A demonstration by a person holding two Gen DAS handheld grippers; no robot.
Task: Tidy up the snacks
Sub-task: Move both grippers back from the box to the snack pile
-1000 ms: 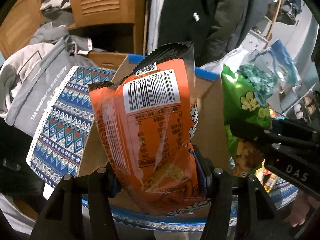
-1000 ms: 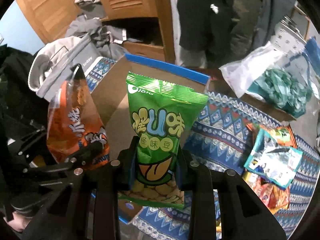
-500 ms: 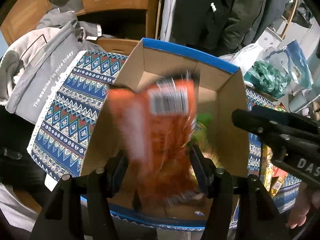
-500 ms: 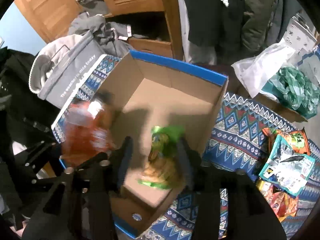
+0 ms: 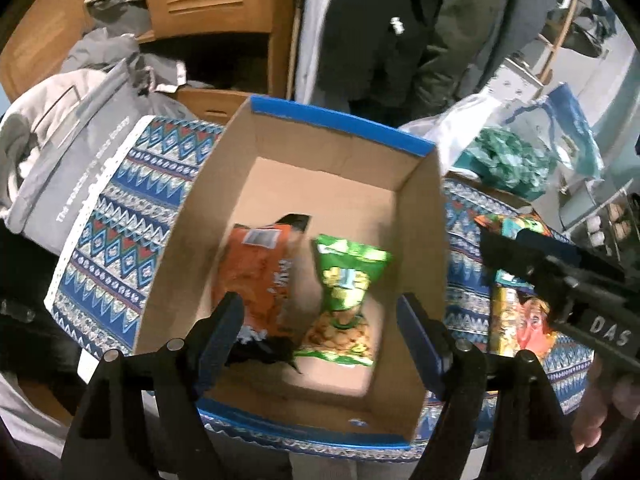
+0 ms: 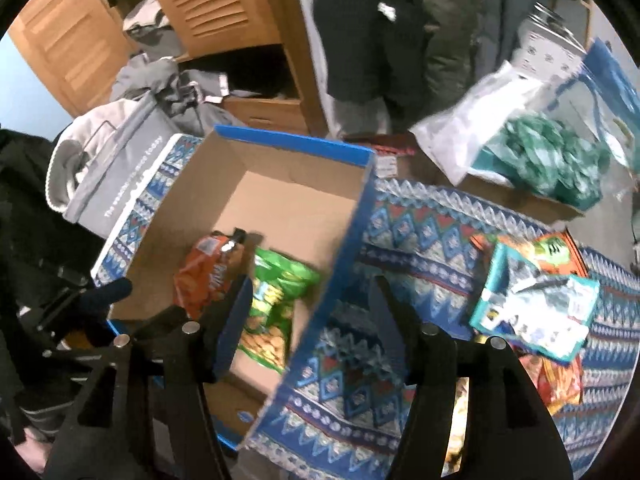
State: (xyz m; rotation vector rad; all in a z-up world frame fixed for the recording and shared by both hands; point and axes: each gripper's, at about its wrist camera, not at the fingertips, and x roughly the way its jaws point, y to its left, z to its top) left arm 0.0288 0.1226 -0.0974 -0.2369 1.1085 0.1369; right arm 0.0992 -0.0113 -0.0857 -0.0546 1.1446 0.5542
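An orange snack bag (image 5: 260, 276) and a green snack bag (image 5: 344, 300) lie side by side on the floor of an open cardboard box (image 5: 320, 184) with a blue rim. My left gripper (image 5: 320, 332) is open and empty above the box's near end. My right gripper (image 6: 312, 320) is open and empty over the box's right wall (image 6: 340, 264). In the right wrist view the orange bag (image 6: 200, 276) and green bag (image 6: 276, 300) show inside the box. Several more snack packets (image 6: 536, 304) lie on the patterned cloth to the right.
A blue patterned cloth (image 6: 420, 240) covers the table. A grey bag (image 5: 72, 152) lies at the left. Plastic bags with green contents (image 6: 540, 156) sit at the back right. A wooden cabinet (image 5: 208, 0) and hanging dark coats (image 5: 400, 20) stand behind.
Both grippers opened and let go of their bags. The orange and green bags dropped into the box and now lie on its floor. The right gripper has shifted right.
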